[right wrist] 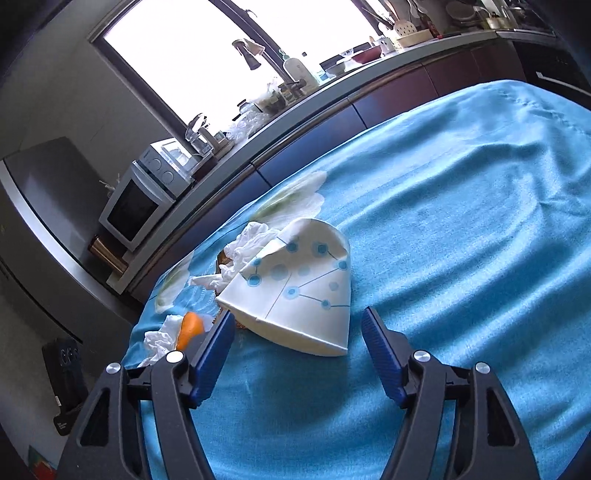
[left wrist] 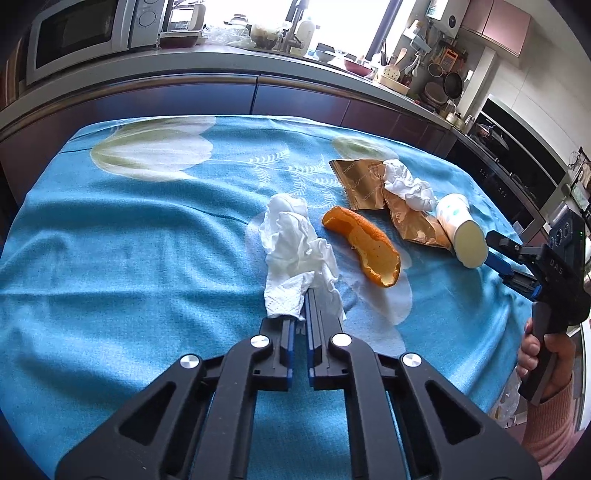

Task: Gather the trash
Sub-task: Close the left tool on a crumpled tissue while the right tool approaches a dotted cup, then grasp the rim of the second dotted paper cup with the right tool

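Observation:
On the blue tablecloth (left wrist: 147, 240), my left gripper (left wrist: 310, 295) is shut on the near end of a crumpled white tissue (left wrist: 291, 240). Just right of it lies a piece of orange peel (left wrist: 365, 247). Beyond are brown foil wrappers (left wrist: 362, 184) and a second tissue (left wrist: 406, 184). A squashed white paper cup (left wrist: 460, 225) with blue dots lies on its side at the right. My right gripper (right wrist: 299, 317) stands open in front of the cup (right wrist: 295, 288), whose near rim lies between the fingertips with neither pad pressing it. In the left wrist view the right gripper (left wrist: 493, 251) reaches the cup's mouth.
A person's hand (left wrist: 543, 362) in a pink sleeve holds the right gripper. A kitchen counter (left wrist: 221, 55) with a microwave (left wrist: 81, 33) and bottles runs behind the table. Dark ovens (left wrist: 517, 155) stand at the right. The cloth's left half is bare.

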A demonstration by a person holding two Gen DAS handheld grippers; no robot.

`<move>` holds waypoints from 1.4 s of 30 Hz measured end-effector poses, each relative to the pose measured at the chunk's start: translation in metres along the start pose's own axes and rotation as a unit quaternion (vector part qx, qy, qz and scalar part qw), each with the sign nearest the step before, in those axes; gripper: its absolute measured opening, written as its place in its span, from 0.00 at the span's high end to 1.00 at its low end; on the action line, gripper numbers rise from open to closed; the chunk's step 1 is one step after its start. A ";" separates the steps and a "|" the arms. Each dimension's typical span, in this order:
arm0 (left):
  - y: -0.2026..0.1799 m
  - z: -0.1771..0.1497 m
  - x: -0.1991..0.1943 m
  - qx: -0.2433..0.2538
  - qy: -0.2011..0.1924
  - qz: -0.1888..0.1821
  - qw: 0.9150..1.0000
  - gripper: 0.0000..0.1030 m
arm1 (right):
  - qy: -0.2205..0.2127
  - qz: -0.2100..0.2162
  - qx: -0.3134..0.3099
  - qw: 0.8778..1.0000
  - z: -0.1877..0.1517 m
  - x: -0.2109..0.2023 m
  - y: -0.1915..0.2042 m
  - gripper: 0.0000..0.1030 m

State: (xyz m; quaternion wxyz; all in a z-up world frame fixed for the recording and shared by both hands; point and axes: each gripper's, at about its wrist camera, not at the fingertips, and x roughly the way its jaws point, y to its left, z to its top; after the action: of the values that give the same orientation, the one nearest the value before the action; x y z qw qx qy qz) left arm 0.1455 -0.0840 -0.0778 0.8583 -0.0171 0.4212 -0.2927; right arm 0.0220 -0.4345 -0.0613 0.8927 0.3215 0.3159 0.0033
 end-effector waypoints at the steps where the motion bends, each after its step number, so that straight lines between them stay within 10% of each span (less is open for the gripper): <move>1: 0.000 0.000 -0.002 0.001 -0.002 0.002 1.000 0.95 | 0.004 0.003 0.004 1.000 0.001 0.003 -0.001 0.34; 36: 0.033 -0.027 -0.062 -0.005 -0.046 0.023 0.999 0.96 | 0.005 0.075 -0.065 0.995 -0.017 -0.014 0.052 0.58; 37: 0.033 -0.028 -0.066 -0.004 -0.048 0.026 0.998 0.96 | 0.008 0.082 -0.065 0.994 -0.018 -0.013 0.054 0.61; 38: 0.034 -0.030 -0.070 -0.003 -0.051 0.028 0.998 0.96 | 0.012 0.091 -0.065 0.994 -0.019 -0.012 0.056 0.93; 42: 0.039 -0.036 -0.083 -0.004 -0.059 0.031 0.998 0.96 | 0.030 0.108 -0.070 0.991 -0.025 -0.004 0.067 0.93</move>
State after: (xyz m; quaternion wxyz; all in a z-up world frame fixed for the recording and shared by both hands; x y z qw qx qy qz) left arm 0.0985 -0.0012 -0.0522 0.8902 -0.0251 0.3712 -0.2630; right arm 0.0182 -0.3675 -0.0354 0.8974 0.2900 0.3052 0.1321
